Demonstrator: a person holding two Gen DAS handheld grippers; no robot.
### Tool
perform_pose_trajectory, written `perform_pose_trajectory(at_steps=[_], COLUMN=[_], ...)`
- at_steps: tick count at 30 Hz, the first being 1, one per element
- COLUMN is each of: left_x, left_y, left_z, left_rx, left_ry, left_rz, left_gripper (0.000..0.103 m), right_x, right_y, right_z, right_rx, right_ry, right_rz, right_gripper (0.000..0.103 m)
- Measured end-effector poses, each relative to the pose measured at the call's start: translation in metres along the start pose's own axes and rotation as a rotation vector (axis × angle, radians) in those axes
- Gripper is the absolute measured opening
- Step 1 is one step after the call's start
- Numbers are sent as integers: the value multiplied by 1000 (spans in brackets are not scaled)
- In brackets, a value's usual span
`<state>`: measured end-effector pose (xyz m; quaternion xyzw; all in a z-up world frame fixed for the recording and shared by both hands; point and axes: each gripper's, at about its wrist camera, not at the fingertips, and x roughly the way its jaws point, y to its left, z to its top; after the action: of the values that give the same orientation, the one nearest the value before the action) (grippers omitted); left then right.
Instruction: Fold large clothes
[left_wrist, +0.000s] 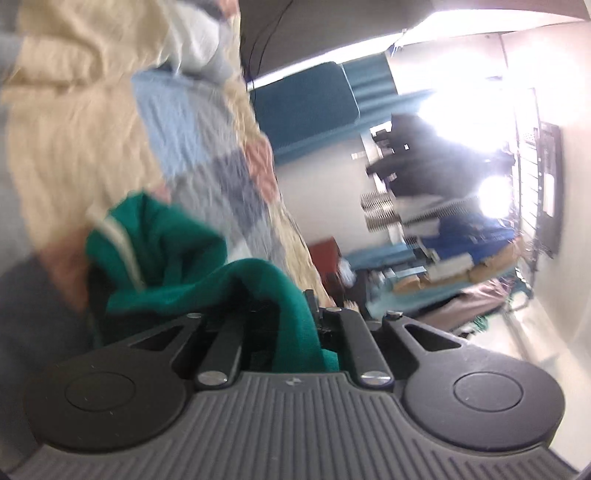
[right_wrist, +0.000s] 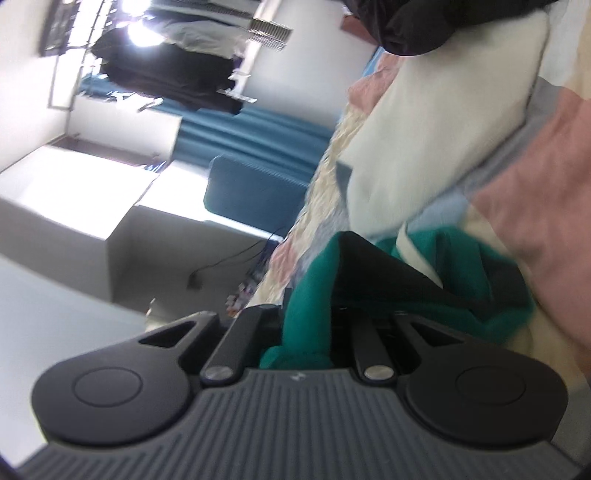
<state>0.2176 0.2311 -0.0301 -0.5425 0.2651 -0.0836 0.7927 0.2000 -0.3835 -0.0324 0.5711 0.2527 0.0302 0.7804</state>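
Bedroom, both views strongly tilted and motion-blurred. Patchwork quilt (left_wrist: 207, 147) in cream, pale blue, grey and pink across the upper left of the left wrist view and the right half of the right wrist view. Teal curtain (right_wrist: 255, 129) and teal headboard (right_wrist: 255, 188) at centre of the right wrist view; white pillow (right_wrist: 443, 122) at upper right.

Green garment (left_wrist: 177, 266): teal-green knit with a cream stripe, bunched and creased, at lower centre of each view, over the quilt. Long axis not determinable from the bunched folds.

Left gripper (left_wrist: 291, 306): tilted slightly downward, fingers pressed together, pinching a fold of the green garment.

Right gripper (right_wrist: 317, 295): tilted slightly downward, fingers closed, pinching another fold of the same garment.
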Motion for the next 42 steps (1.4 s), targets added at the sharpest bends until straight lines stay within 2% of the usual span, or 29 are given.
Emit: perform_pose_trajectory(at_steps=[5, 11, 16, 20, 23, 28, 29, 31, 32, 33, 35, 38, 42], left_x=[64, 138, 188, 209, 215, 207, 203, 193, 185, 176, 154, 121, 98], left_y=[11, 46, 69, 76, 82, 74, 70, 58, 51, 43, 26, 9, -7], left_z=[29, 48, 57, 64, 64, 58, 57, 55, 54, 52, 50, 45, 26], left_rx=[33, 12, 75, 125, 104, 147, 160, 195, 211, 233, 309, 394, 489], left_ry=[-64, -108, -98, -69, -65, -65, -56, -46, -54, -69, -121, -183, -128], left_rz=[27, 7, 47, 85, 80, 74, 74, 84, 91, 93, 114, 125, 142], left_gripper=[10, 10, 10, 10, 11, 12, 20, 45, 65, 71, 71, 71, 71], right_x=[59, 115, 149, 158, 157, 143, 139, 131, 125, 119, 103, 77, 49], right_y=[-21, -61, -79, -83, -88, -82, -80, -78, -77, -75, -64, -42, -16], right_z=[14, 25, 36, 34, 36, 30, 28, 25, 23, 20, 14, 1, -18], right_rx=[-25, -33, -87, -168, -156, -195, -203, -191, -178, -173, -208, -312, -428], right_ry=[-16, -19, 1, -3, -12, -54, -59, -68, -76, -86, -121, -194, -229], right_rz=[-53, -24, -40, -27, -1, 13, 14, 32, 46, 58, 35, -56, -150], right_gripper=[12, 12, 12, 12, 12, 14, 17, 29, 40, 51, 57, 58, 58])
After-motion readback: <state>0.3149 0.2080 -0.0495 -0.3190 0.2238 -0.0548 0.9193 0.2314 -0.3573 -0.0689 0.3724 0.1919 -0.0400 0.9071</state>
